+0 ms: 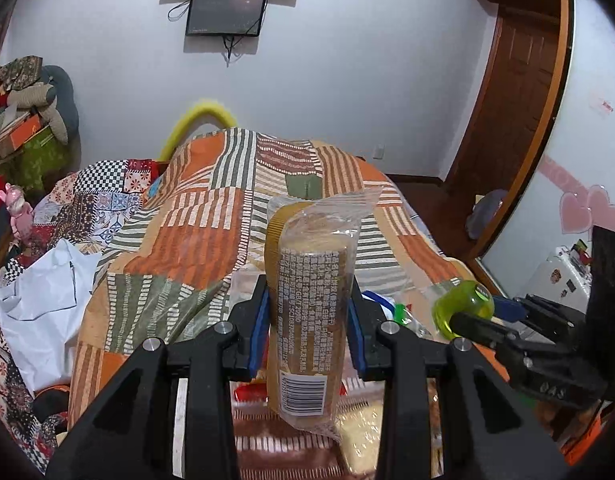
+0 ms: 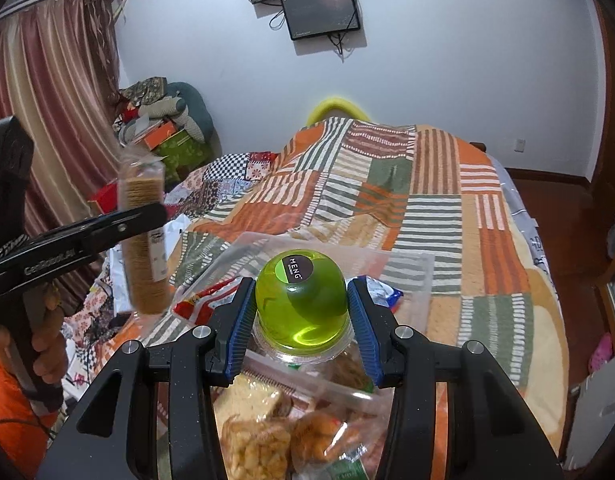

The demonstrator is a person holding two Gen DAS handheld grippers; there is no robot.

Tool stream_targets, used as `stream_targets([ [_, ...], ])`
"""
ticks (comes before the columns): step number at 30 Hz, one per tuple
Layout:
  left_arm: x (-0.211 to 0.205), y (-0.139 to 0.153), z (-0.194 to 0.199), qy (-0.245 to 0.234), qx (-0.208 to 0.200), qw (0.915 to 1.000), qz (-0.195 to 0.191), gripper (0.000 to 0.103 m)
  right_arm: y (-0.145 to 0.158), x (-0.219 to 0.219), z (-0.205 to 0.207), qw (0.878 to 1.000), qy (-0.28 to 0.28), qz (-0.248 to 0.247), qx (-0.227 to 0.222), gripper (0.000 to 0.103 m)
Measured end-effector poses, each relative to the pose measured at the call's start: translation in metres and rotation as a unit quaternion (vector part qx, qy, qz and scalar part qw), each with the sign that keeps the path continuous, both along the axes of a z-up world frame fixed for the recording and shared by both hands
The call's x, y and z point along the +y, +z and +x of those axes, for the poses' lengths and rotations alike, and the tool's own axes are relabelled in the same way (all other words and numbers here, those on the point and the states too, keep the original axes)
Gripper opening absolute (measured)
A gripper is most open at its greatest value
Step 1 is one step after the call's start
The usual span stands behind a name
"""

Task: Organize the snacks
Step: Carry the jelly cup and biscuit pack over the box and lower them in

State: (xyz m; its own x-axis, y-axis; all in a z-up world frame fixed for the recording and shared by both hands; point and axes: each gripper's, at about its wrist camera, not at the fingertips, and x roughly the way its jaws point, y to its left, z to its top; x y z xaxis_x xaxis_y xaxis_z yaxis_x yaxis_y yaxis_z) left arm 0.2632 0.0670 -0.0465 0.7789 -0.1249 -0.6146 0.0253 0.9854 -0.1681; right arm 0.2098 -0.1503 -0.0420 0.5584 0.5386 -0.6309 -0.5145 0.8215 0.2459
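Observation:
My left gripper [image 1: 307,324] is shut on a tall clear-wrapped pack of round biscuits [image 1: 309,300], held upright above the bed; it also shows in the right wrist view [image 2: 143,240] at the left. My right gripper [image 2: 301,312] is shut on a green jelly cup [image 2: 301,298] with a dark round label, held dome-forward. In the left wrist view the jelly cup [image 1: 463,308] is at the right. Below both lies a clear plastic box [image 2: 411,276] with snack packets [image 2: 255,444] around it.
A striped patchwork quilt [image 2: 427,200] covers the bed. A white bag [image 1: 39,308] lies at the left. A wooden door [image 1: 515,92] stands at the right, curtains [image 2: 47,120] at the left, a screen [image 1: 227,10] on the far wall.

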Motion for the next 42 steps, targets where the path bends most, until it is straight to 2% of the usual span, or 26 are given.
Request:
stream_targets([
  [11,0.0,-0.047,0.05,0.011,0.067,0.9973,0.027,0.034,-0.024,0.036,0.023,0.998,0.033,-0.039,0.029,0.043],
  [17,0.001,-0.069,0.065,0.007,0.092,0.9956,0.016,0.034,-0.041,0.046,0.035,0.996,0.046,-0.058,0.055,0.043],
  [26,0.006,-0.092,0.074,0.011,0.126,0.9919,0.011,0.034,-0.052,0.059,0.036,0.993,0.056,-0.081,0.067,0.044],
  [32,0.002,-0.091,0.065,0.004,0.124,0.9919,0.028,0.035,-0.048,0.058,0.033,0.994,0.054,-0.075,0.066,0.044],
  [40,-0.002,-0.065,0.03,-0.002,0.1,0.9944,0.033,0.036,-0.022,0.043,0.016,0.996,0.043,-0.063,0.035,0.044],
  [42,-0.003,-0.057,0.019,0.0,0.091,0.9951,0.037,0.044,-0.016,0.038,0.011,0.997,0.039,-0.061,0.028,0.044],
])
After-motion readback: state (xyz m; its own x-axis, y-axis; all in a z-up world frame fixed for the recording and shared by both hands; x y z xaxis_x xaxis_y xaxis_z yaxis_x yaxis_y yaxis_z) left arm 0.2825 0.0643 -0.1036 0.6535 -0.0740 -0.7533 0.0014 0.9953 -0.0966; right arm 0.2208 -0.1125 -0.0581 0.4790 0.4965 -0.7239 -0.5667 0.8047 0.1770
